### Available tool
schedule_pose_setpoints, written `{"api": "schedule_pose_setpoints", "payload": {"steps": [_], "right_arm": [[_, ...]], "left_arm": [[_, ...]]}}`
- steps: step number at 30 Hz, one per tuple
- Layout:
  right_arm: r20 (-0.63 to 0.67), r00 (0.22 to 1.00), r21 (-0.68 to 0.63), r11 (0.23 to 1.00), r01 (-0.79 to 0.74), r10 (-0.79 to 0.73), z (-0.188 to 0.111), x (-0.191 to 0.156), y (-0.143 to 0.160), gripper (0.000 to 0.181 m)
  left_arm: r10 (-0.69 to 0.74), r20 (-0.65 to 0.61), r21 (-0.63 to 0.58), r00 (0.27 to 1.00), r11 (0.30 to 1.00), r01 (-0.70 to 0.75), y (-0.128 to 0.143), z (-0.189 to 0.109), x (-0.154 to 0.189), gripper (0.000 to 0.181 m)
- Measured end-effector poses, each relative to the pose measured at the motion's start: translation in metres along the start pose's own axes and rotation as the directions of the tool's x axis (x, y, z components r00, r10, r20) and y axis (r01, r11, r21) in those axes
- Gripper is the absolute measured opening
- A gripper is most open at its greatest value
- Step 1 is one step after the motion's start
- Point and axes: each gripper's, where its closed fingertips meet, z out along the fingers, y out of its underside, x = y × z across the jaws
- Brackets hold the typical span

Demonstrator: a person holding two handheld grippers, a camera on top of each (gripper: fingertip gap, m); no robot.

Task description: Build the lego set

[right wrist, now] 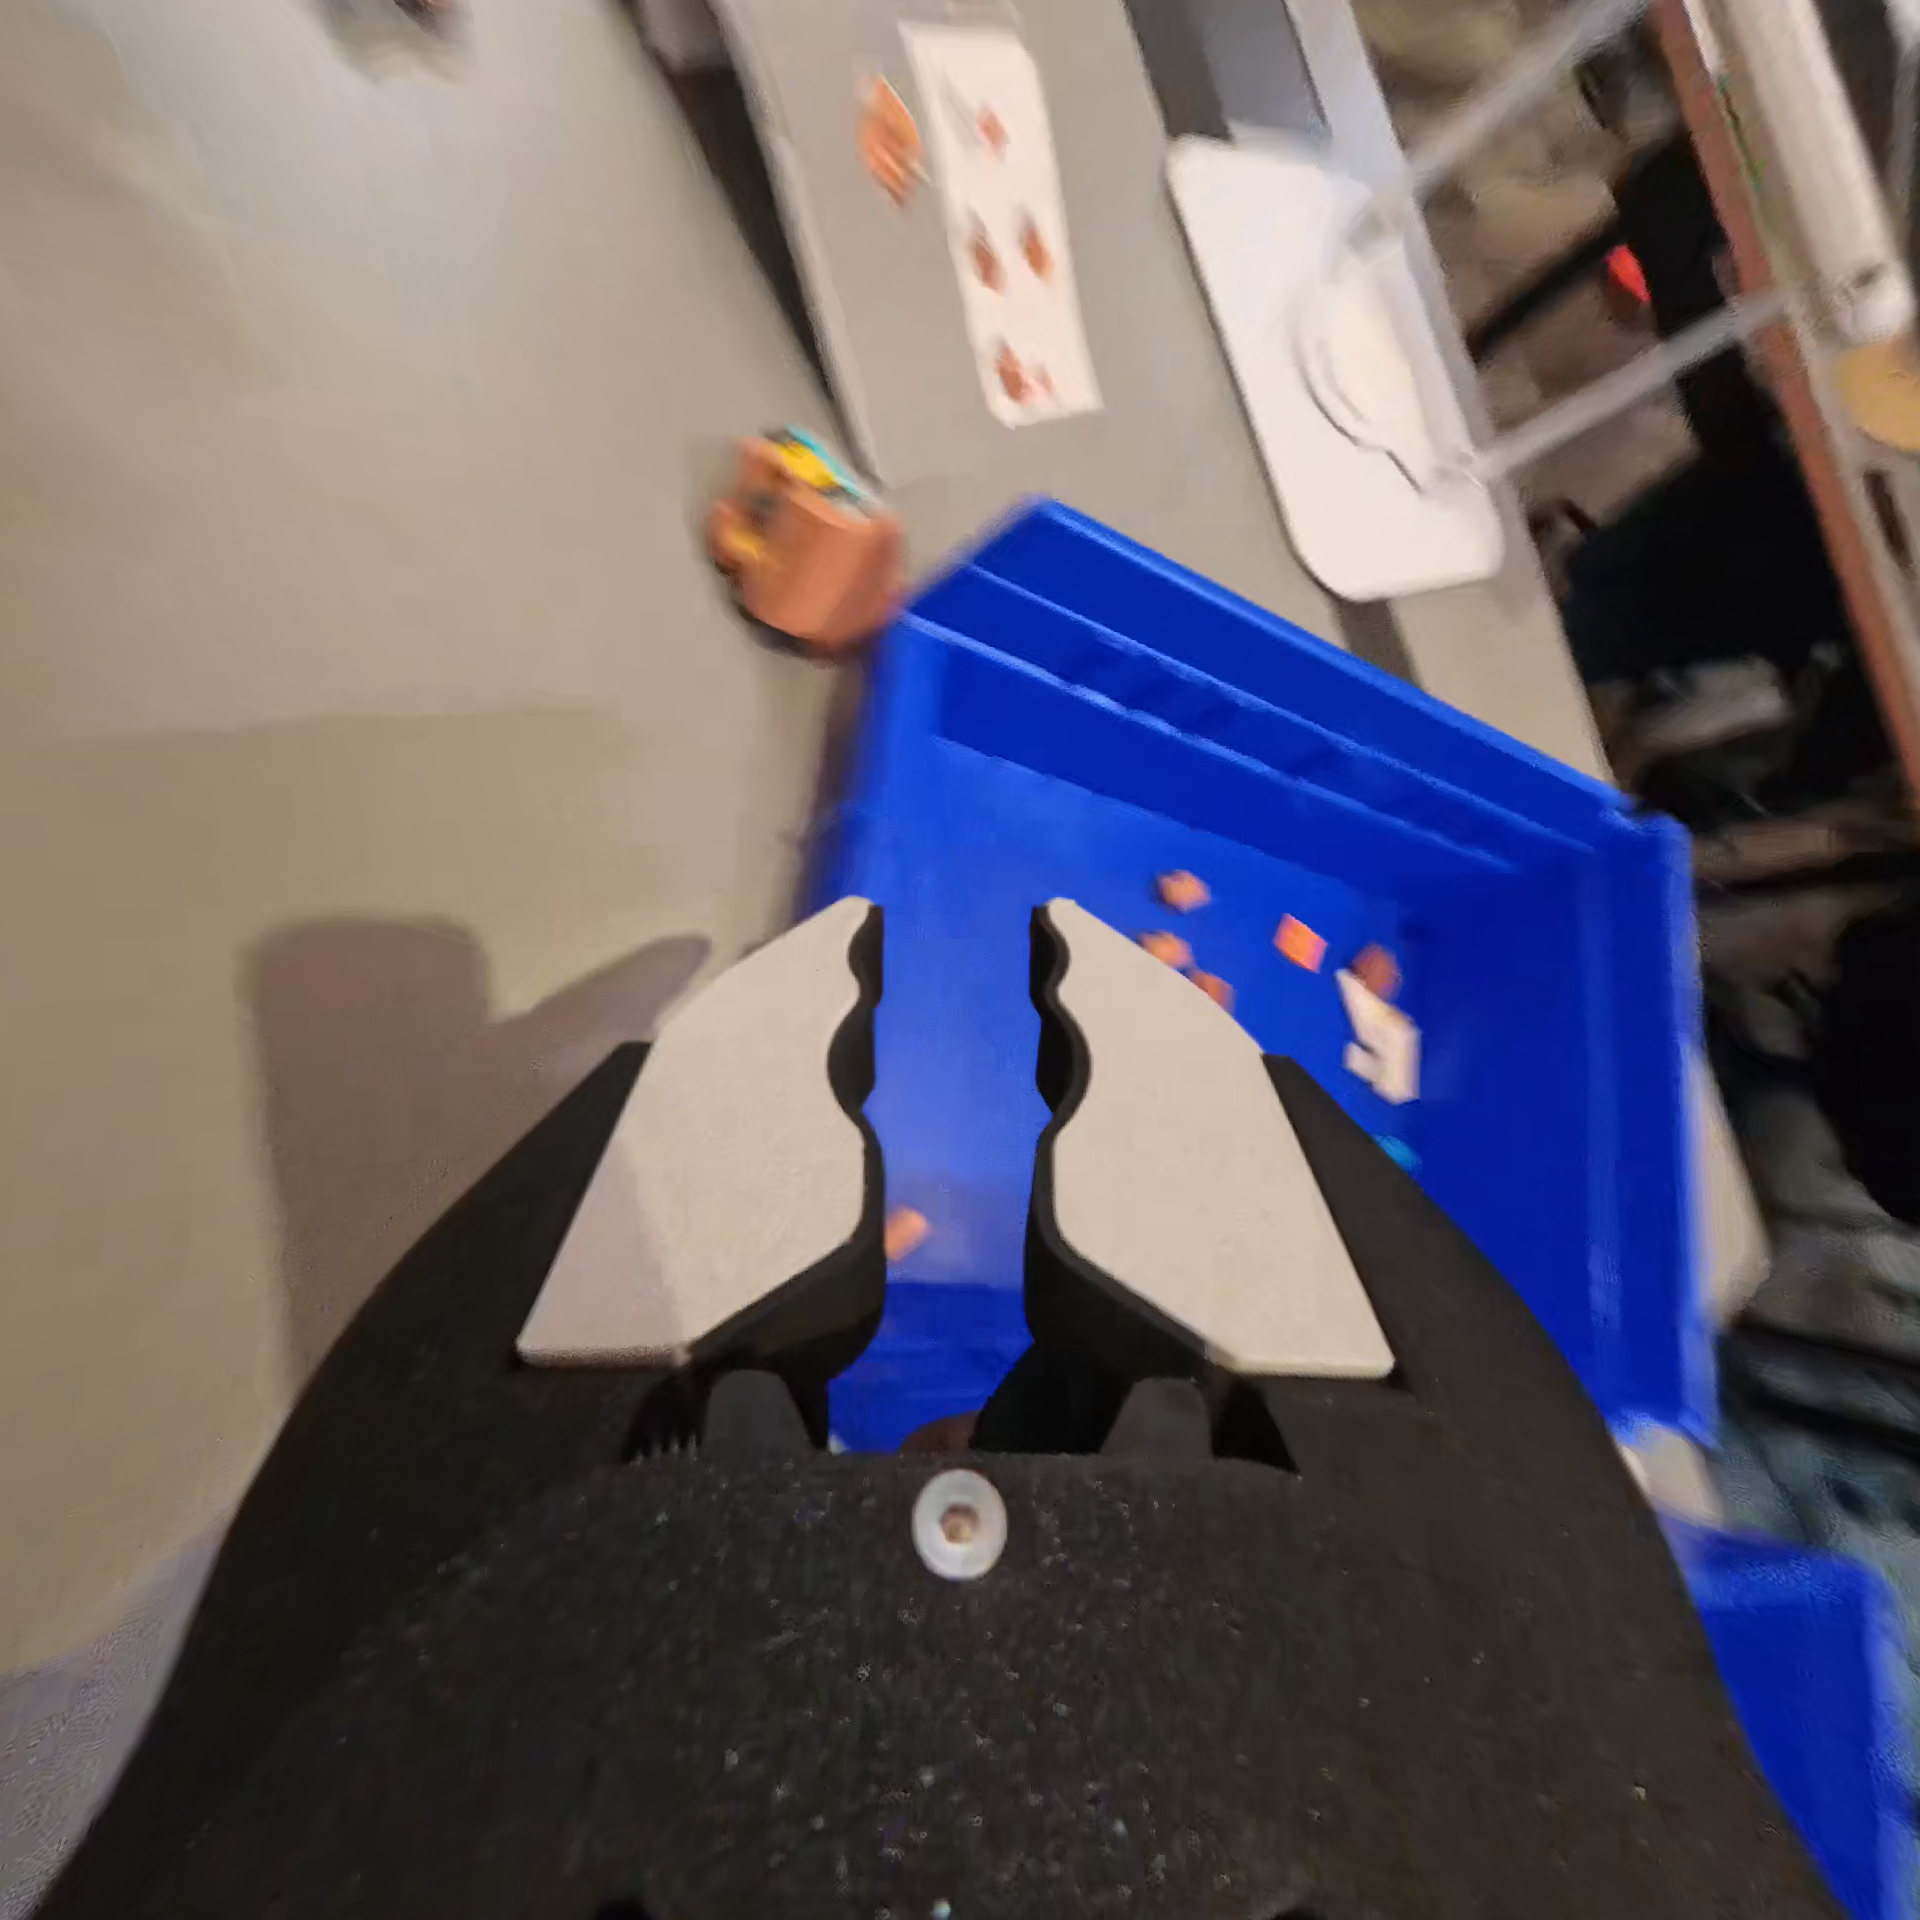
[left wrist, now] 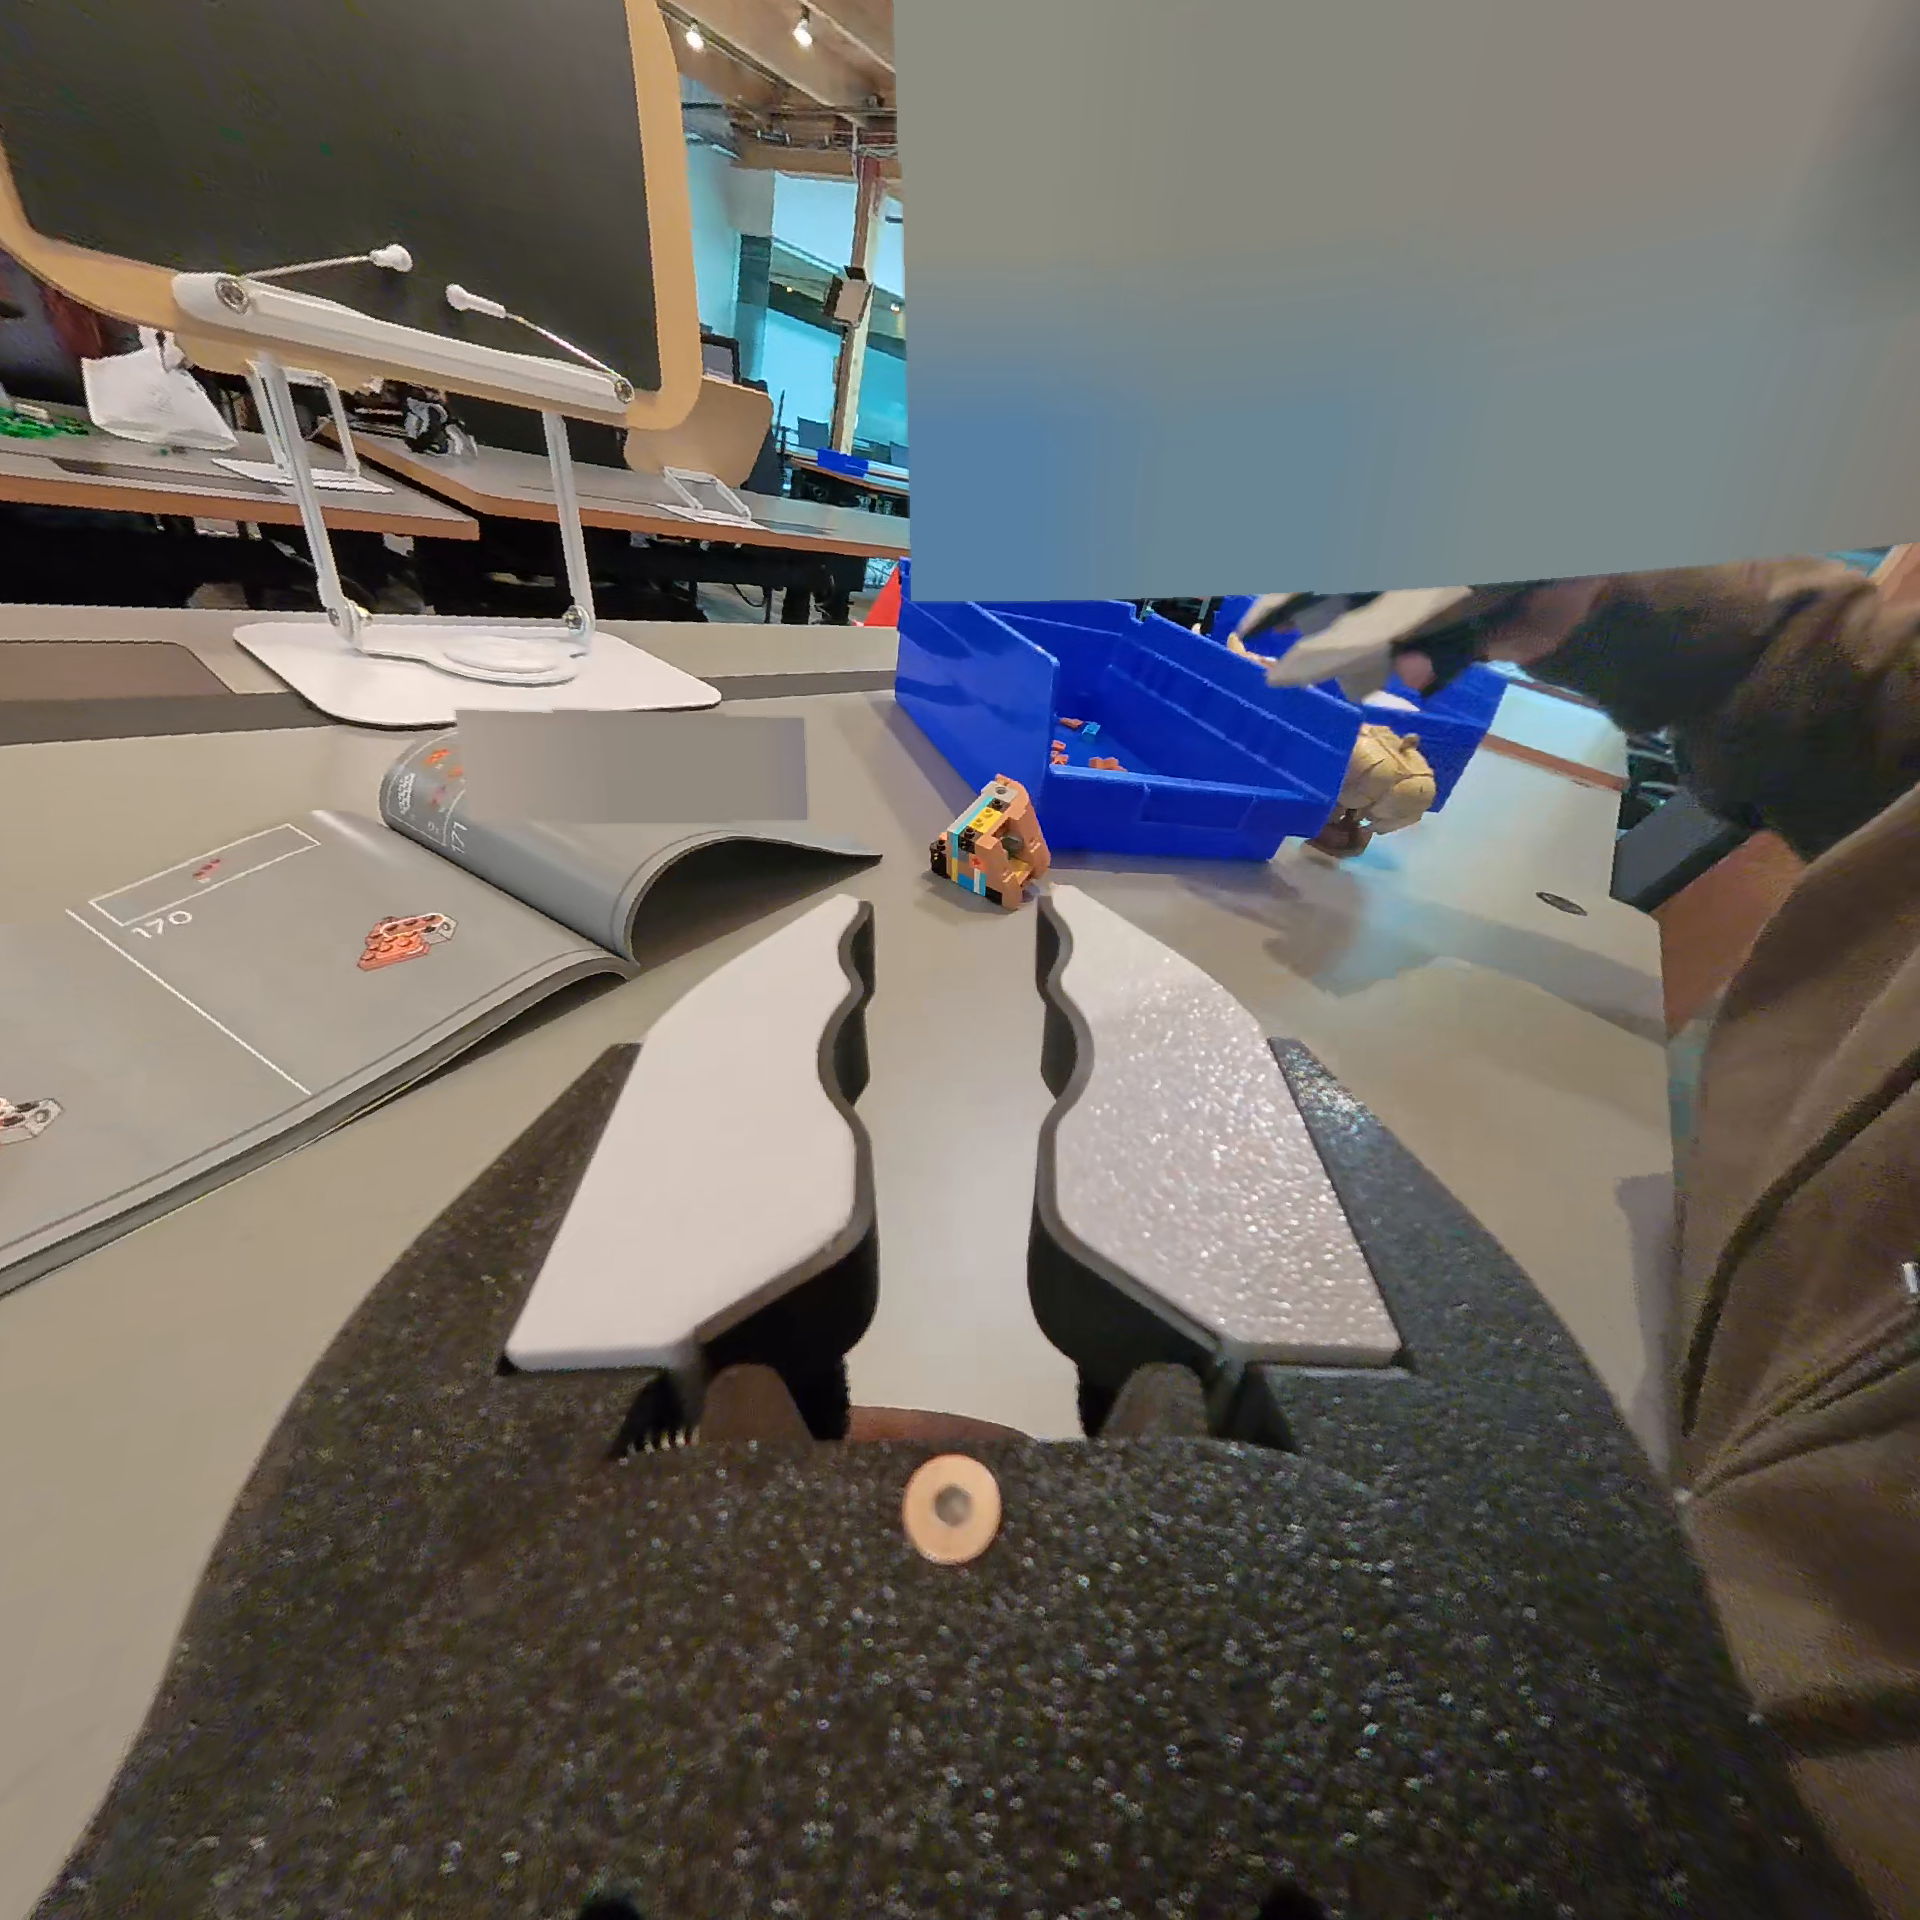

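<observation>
A small brown, yellow and light-blue lego assembly (left wrist: 989, 844) lies on the grey table just beyond my left gripper (left wrist: 954, 914), which is open and empty and low over the table. The assembly also shows, blurred, in the right wrist view (right wrist: 805, 545) beside a blue bin (right wrist: 1507, 1039). My right gripper (right wrist: 956, 920) is open and empty above that bin, which holds several small orange-brown pieces (right wrist: 1299, 943) and a white piece (right wrist: 1380, 1039). In the left wrist view the bin (left wrist: 1195, 800) stands right of the assembly, and the right gripper (left wrist: 1340, 639) hovers over it.
An open instruction booklet (left wrist: 312, 997) lies left of the assembly. A white stand (left wrist: 478, 665) sits behind it. A tan lego figure (left wrist: 1377, 784) stands right of the bin. A person's brown sleeve (left wrist: 1787, 1143) fills the right side. A second blue bin (right wrist: 1829, 1714) is at the lower right. Left tips to right tips: about 35 centimetres.
</observation>
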Motion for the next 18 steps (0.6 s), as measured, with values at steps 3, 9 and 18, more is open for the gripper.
{"api": "schedule_pose_setpoints", "payload": {"steps": [3, 9, 18], "right_arm": [[-0.118, 0.991, -0.178, 0.981, -0.078, 0.058, 0.018, 0.058, 0.025, 0.027], [-0.159, 0.984, -0.392, 0.910, -0.134, 0.077, 0.091, 0.135, 0.083, 0.025], [-0.089, 0.992, -0.606, 0.785, -0.125, 0.090, 0.154, 0.172, 0.141, 0.018]], "left_arm": [[0.035, 0.023, -0.019, 0.999, 0.999, -0.034, 0.003, 0.001, -0.002, 0.030], [0.099, 0.070, -0.015, 0.993, 0.995, -0.098, 0.002, 0.001, -0.006, 0.030], [0.155, 0.109, 0.008, 0.982, 0.988, -0.157, -0.002, 0.000, -0.009, 0.029]]}}
